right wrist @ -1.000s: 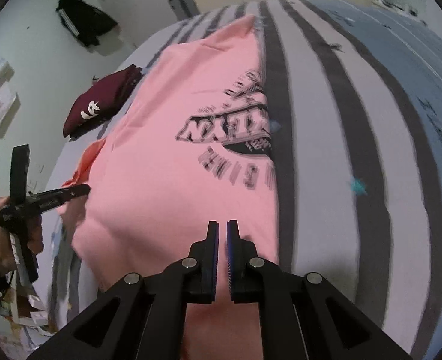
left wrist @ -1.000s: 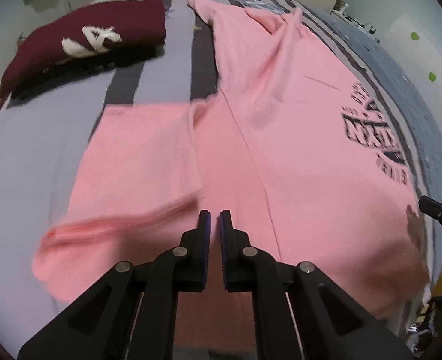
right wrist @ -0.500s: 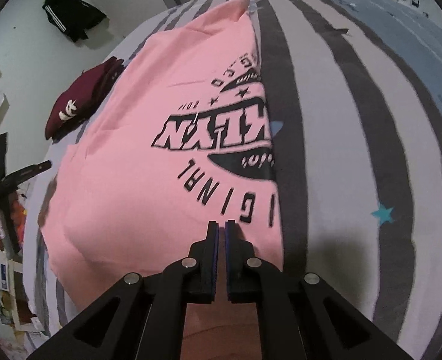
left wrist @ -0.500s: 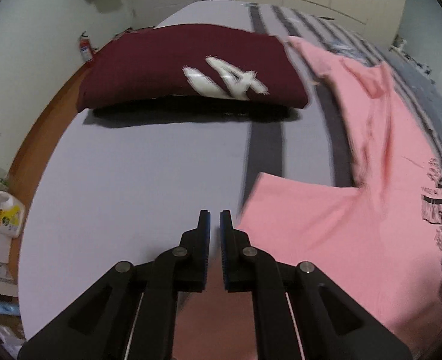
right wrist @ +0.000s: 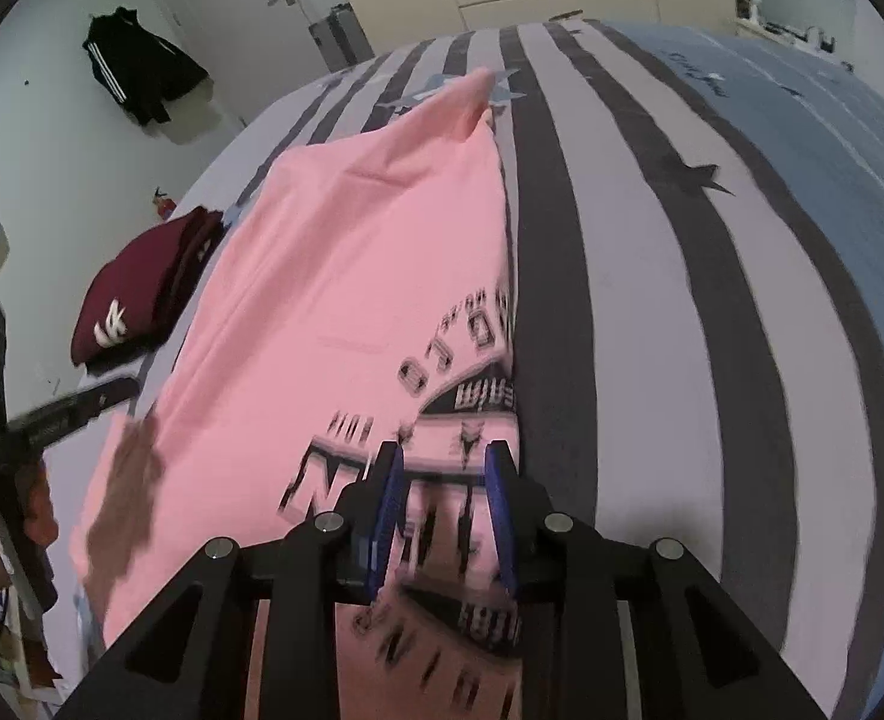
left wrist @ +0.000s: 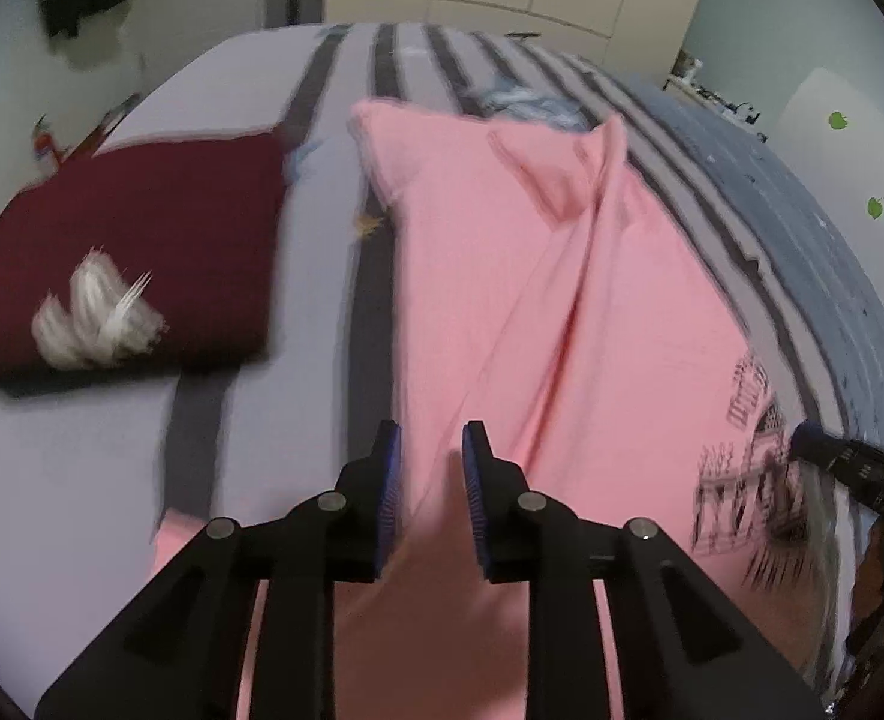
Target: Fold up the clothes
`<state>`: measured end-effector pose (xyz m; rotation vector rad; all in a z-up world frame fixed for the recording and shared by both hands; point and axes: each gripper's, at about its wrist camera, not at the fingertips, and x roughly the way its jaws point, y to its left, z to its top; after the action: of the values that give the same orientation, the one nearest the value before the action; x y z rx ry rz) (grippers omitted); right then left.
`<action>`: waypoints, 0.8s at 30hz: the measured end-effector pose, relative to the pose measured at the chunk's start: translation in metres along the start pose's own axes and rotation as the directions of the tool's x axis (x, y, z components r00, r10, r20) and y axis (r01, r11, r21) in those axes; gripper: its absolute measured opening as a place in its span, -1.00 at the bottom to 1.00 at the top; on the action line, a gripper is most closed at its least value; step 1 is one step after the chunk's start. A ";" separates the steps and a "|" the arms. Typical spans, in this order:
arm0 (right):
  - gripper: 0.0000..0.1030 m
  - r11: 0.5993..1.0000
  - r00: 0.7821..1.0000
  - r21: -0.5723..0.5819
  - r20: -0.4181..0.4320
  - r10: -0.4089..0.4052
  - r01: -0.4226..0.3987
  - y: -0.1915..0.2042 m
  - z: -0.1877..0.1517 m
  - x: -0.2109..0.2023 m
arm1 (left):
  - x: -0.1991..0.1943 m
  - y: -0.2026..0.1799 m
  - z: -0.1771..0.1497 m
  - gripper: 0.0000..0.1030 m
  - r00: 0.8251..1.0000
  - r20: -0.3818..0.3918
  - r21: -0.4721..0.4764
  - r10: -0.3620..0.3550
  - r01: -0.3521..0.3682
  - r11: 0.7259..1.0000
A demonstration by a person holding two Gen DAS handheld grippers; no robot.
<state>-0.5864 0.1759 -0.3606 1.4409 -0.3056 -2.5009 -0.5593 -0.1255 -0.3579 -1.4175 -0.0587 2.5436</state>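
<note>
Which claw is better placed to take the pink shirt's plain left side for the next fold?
Probably the left claw: it is open over the plain side of the pink shirt, near its edge. The right claw, also open, is over the print.

Dim, even indoor light with a cool cast. Both fisheye views bend strongly and go black at the corners. Motion blur smears the maroon garment (left wrist: 130, 252) and the pink shirt's print (right wrist: 442, 480).

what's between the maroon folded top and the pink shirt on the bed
Only bare striped bedsheet separates the maroon top from the pink shirt, clearest in the left wrist view.
</note>
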 end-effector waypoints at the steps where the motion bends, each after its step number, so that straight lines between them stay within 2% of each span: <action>1: -0.50 1.000 1.000 -0.006 0.002 0.005 -0.005 -0.003 0.008 0.004 | 0.010 -0.009 0.018 -0.55 1.000 0.008 0.001 -0.005 0.005 1.000; 6: -0.50 0.997 0.999 -0.064 0.021 0.037 -0.036 -0.018 0.063 0.025 | 0.069 -0.048 0.112 -0.32 0.999 0.048 -0.016 -0.019 0.020 1.000; 9: -0.50 0.995 0.998 -0.084 0.037 0.050 -0.047 -0.027 0.093 0.038 | 0.100 -0.059 0.154 -0.19 0.998 0.048 -0.025 -0.043 0.045 0.999; 12: -0.50 0.996 0.998 -0.076 0.047 0.052 -0.049 -0.032 0.113 0.053 | 0.134 -0.072 0.185 -0.03 0.999 0.027 0.028 -0.039 0.039 0.999; 14: -0.50 0.997 0.998 -0.068 0.046 0.044 -0.041 -0.034 0.121 0.064 | 0.164 -0.074 0.198 -0.02 0.999 -0.034 0.023 -0.001 0.002 1.000; 18: -0.50 0.998 0.999 -0.052 0.045 0.027 -0.025 -0.038 0.137 0.084 | 0.198 -0.069 0.206 -0.02 0.995 -0.092 0.009 0.044 -0.043 0.999; 21: -0.50 0.999 0.999 -0.032 0.037 0.033 -0.032 -0.040 0.142 0.094 | 0.197 -0.069 0.205 -0.02 0.992 -0.102 -0.020 -0.076 0.074 0.997; 22: -0.49 0.999 0.999 -0.033 0.032 0.032 -0.031 -0.039 0.142 0.097 | 0.197 -0.074 0.206 -0.03 0.991 -0.098 0.010 -0.087 0.088 0.996; 23: -0.50 0.999 0.999 -0.035 0.027 0.030 -0.029 -0.038 0.143 0.100 | 0.197 -0.079 0.206 -0.26 0.991 -0.093 0.041 -0.093 0.097 0.994; 24: -0.50 0.999 0.999 -0.038 0.021 0.025 -0.024 -0.037 0.144 0.104 | 0.197 -0.084 0.206 -0.70 0.991 -0.088 0.070 -0.097 0.104 0.992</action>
<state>-0.7653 0.1884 -0.3861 1.3889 -0.2775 -2.4901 -0.8175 0.0142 -0.4004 -1.4535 -0.0202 2.3775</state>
